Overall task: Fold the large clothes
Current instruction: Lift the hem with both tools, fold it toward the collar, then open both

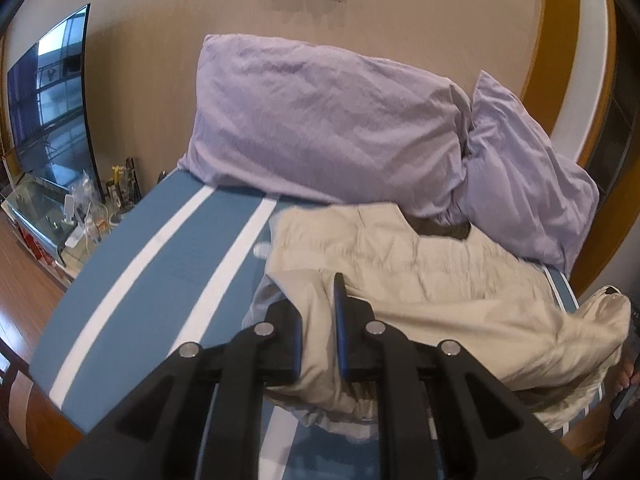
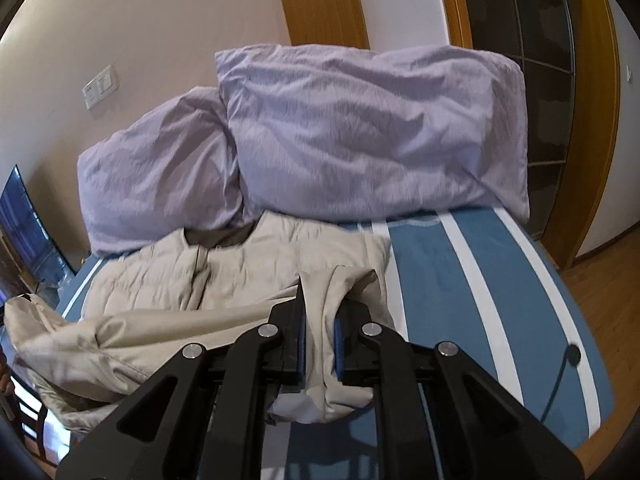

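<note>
Garment pinched by both grippers over the striped bed, pillows behind.

Left wrist: left gripper (image 1: pixel 318 332) nearly closed on a fold of the beige jacket (image 1: pixel 420 276), which lies crumpled on the blue-and-white bed cover (image 1: pixel 160 264) — its lower edge is hidden under the gripper body.
Right wrist: right gripper (image 2: pixel 320 344) clamps another fold of the jacket (image 2: pixel 240 272); the collar is blurred, the far sleeve cut off at left — lilac pillows (image 2: pixel 360 132) lean on the wall.

wrist views: low, close, facing pillows (image 1: pixel 320 120) | shared: bed (overlapping)
</note>
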`<state>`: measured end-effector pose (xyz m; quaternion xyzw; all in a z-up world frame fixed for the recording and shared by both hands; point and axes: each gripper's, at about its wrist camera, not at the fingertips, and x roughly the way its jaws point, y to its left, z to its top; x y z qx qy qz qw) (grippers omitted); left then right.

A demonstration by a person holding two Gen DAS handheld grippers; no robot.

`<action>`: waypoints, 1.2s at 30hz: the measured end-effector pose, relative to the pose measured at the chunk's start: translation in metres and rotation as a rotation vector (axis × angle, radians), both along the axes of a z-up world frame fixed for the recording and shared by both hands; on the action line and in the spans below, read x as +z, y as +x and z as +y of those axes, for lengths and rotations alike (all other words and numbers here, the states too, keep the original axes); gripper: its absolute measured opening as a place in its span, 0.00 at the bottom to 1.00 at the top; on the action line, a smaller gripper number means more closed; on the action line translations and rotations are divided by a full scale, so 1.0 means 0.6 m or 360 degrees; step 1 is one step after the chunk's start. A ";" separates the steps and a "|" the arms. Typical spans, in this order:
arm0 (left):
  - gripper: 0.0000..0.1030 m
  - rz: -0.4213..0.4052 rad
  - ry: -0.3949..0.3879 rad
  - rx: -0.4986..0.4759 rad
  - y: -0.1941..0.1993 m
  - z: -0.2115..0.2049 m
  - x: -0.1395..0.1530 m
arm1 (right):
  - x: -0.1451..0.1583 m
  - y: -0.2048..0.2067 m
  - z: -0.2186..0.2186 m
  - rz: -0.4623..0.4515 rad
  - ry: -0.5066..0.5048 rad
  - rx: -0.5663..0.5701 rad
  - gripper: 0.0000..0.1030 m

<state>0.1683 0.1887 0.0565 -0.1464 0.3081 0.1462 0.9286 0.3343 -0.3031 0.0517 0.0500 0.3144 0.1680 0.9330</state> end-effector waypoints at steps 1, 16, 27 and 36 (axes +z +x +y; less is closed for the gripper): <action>0.13 0.0000 0.0006 0.0009 0.014 0.003 0.003 | 0.002 0.010 0.004 -0.0004 0.0000 -0.0007 0.10; 0.13 0.0107 0.0027 0.0146 0.271 0.073 -0.028 | -0.045 0.255 0.086 0.0103 0.0001 -0.0147 0.10; 0.14 0.0193 0.0041 0.0235 0.385 0.109 -0.120 | -0.142 0.371 0.125 0.0270 -0.0034 -0.0237 0.11; 0.23 0.0223 0.0072 0.0260 0.418 0.108 -0.151 | -0.182 0.396 0.113 0.0409 0.0052 -0.0279 0.22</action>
